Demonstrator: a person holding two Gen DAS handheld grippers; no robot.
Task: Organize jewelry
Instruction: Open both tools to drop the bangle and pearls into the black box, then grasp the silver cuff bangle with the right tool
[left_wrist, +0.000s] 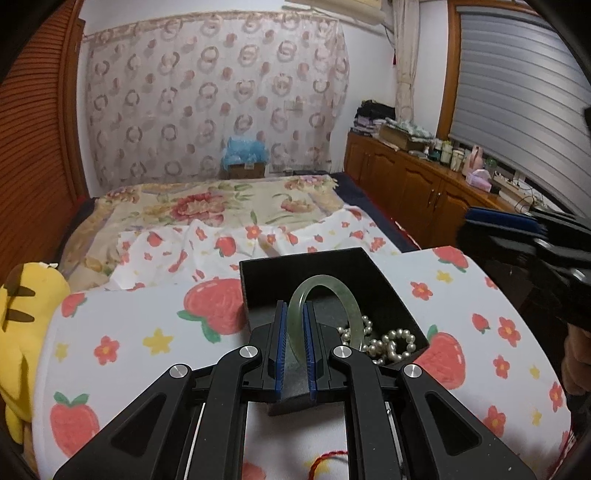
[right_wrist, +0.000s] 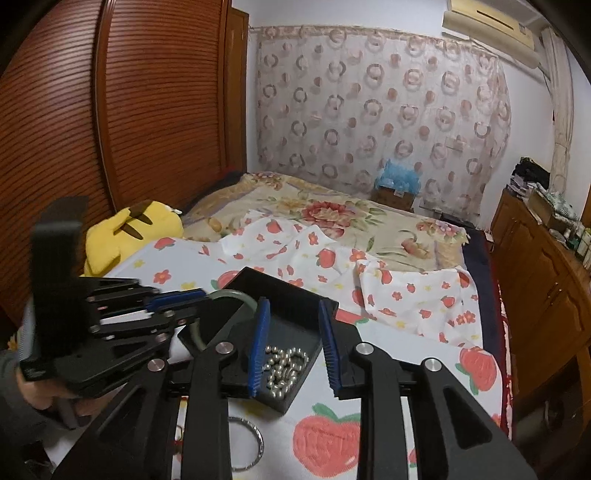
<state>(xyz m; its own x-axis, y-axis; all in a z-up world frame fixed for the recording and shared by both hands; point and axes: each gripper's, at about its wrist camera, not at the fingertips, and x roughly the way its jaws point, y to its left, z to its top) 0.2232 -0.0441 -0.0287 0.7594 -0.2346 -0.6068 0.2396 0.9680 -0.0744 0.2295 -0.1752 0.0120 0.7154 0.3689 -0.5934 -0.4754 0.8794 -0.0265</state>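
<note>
**Ana:** Bedding first: the strawberry-print sheet (left_wrist: 147, 332) fills the lower half of the left wrist view. Why work on it?

**Ben:** It looks stretched flat over some board, so it likely gives the black box (left_wrist: 258, 280) at centre frame a level seat. The box sits open-topped with one corner towards the camera, so either hand can come in from above.

**Ana:** And the left gripper (left_wrist: 295, 314)?

**Ben:** Low centre of that view, pinched narrow on the green bangle (left_wrist: 321, 288). It holds the ring by its near rim, standing on edge, the far arc over the box interior. My guess is that this lets the bangle be lowered in without dragging across the pearls.

**Ana:** The pearl strand (right_wrist: 286, 367)?

**Ben:** Heaped in the box's near corner, lower centre of the right wrist view.

**Ana:** The right gripper (right_wrist: 291, 321)?

**Ben:** Partly spread with nothing between its pads, hovering above the box and framing the pearls.

**Ana:** Anything outside?

**Ben:** A silver ring (right_wrist: 255, 443) at the bottom of the right wrist view, and a red cord (left_wrist: 325, 461) on the sheet, waiting.
</note>
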